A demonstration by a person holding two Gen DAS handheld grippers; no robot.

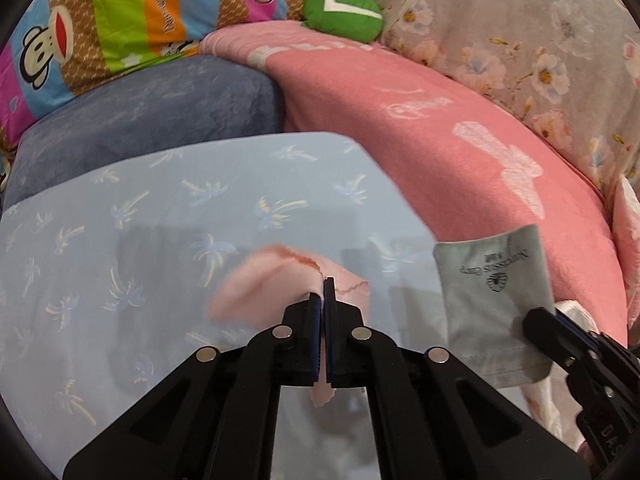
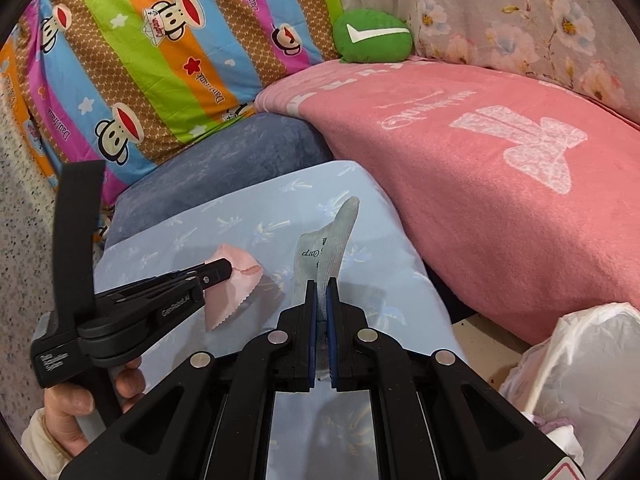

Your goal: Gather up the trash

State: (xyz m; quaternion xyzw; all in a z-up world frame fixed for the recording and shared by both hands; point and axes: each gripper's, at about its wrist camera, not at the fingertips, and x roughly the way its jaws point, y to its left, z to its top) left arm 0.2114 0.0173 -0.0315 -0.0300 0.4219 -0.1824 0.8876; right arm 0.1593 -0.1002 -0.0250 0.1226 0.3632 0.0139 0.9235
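While both tools work over the pale blue palm-print sheet [image 1: 168,208], each one has a piece of trash pinched in it. From its own wrist camera, the left gripper [image 1: 324,284] has its jaws pressed together on a pink cloth scrap [image 1: 256,280] with a pinked edge; most of the scrap bulges out toward ten o'clock from the fingertips, and a small tail hangs down behind the pads. From the right wrist camera, the right gripper [image 2: 321,284] is clamped on a grey printed sachet [image 2: 332,236], which stands up out of the pads and leans toward one o'clock (its lettering is only partly legible). The same sachet [image 1: 496,300] shows flat-on at four o'clock in the left view, held at its lower right corner by the right tool.

In the right view the left gripper [image 2: 226,270] reaches in from nine o'clock with the pink scrap [image 2: 236,288] lifted just above the sheet, and a hand [image 2: 76,412] grips its handle at eight o'clock. A white plastic bag [image 2: 584,364] sits at four o'clock, beside the pink towel [image 2: 460,184]. At twelve o'clock a green cushion [image 2: 374,36] with a white tick rests against the striped monkey-print cover [image 2: 160,52] and the floral fabric [image 2: 520,12]. A blue-grey pillow [image 2: 224,152] lies between the sheet and the striped cover.
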